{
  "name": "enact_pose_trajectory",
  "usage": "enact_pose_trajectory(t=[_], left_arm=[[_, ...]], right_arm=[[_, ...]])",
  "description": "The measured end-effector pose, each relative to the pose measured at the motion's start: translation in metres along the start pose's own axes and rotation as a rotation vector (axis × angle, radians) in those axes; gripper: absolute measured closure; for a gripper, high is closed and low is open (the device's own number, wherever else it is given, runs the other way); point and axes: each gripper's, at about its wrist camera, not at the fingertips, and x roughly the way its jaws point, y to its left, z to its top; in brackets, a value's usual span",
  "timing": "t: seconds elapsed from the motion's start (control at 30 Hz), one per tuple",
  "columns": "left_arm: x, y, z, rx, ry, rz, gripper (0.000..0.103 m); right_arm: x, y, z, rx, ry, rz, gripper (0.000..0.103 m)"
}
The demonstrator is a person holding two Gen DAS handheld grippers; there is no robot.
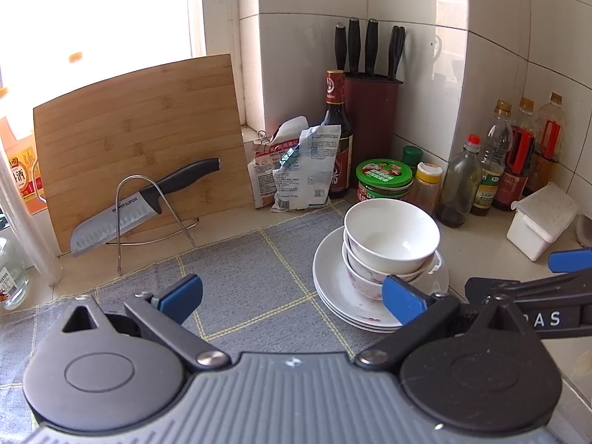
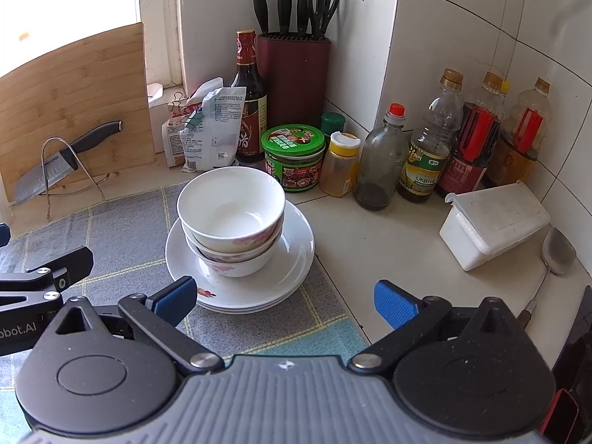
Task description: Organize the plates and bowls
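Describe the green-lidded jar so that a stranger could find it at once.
Start at the knife block in the tiled corner. Just in front stands the jar, behind the stacked bowls. Alone among the tall bottles, it is squat, with a wide green lid.

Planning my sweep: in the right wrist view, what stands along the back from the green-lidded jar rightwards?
Green-lidded jar → yellow-capped spice bottle → red-capped dark glass bottle → gold-capped oil bottle → white plastic lidded box.

both wrist cams low over counter, facing tiled corner; left sits further left; shared: bowl stack [image 1: 390,238] [image 2: 231,214].
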Motion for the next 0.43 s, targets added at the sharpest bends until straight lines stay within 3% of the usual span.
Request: enact_pose_trajectory(t=[0.43], left_arm=[[0.0014, 0.0, 0.0012, -0.002, 0.006, -0.002, 0.001]], right_arm=[[0.0006, -0.0009, 0.0011, -0.001, 0.0, 0.0, 0.0]])
